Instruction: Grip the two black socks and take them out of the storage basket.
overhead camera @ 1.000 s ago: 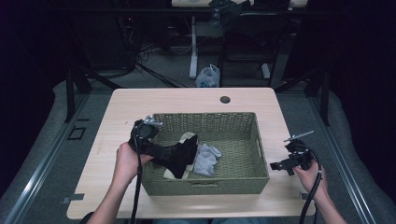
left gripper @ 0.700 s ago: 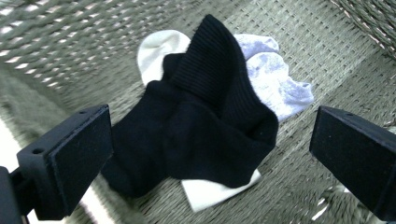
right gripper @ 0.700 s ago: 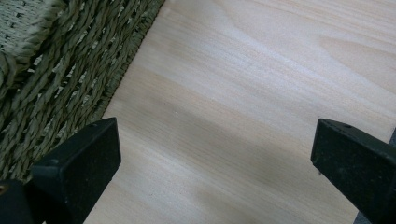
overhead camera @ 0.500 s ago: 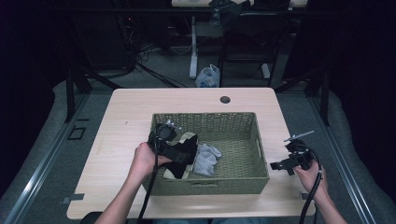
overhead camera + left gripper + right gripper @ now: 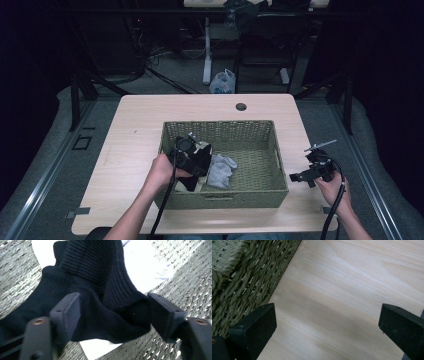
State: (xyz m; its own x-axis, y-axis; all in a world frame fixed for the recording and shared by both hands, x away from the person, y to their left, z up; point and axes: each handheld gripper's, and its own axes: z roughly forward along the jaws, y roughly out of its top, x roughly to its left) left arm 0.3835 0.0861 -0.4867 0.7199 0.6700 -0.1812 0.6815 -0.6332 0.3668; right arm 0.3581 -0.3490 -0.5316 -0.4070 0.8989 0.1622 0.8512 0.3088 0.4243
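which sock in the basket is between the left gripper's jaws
The black sock, bunched between the left gripper jaws; the grey sock lies apart to its right.

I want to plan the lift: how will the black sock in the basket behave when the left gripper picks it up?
The black sock will probably hang limp, since its ribbed knit already bunches into folds between the left gripper jaws, which have just been closing. It looks light. It will hardly slip, though it may drag the white sheet beneath.

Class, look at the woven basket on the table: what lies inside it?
Inside the basket lie a black sock, a grey sock and something white under the black one. How far the white piece extends is covered.
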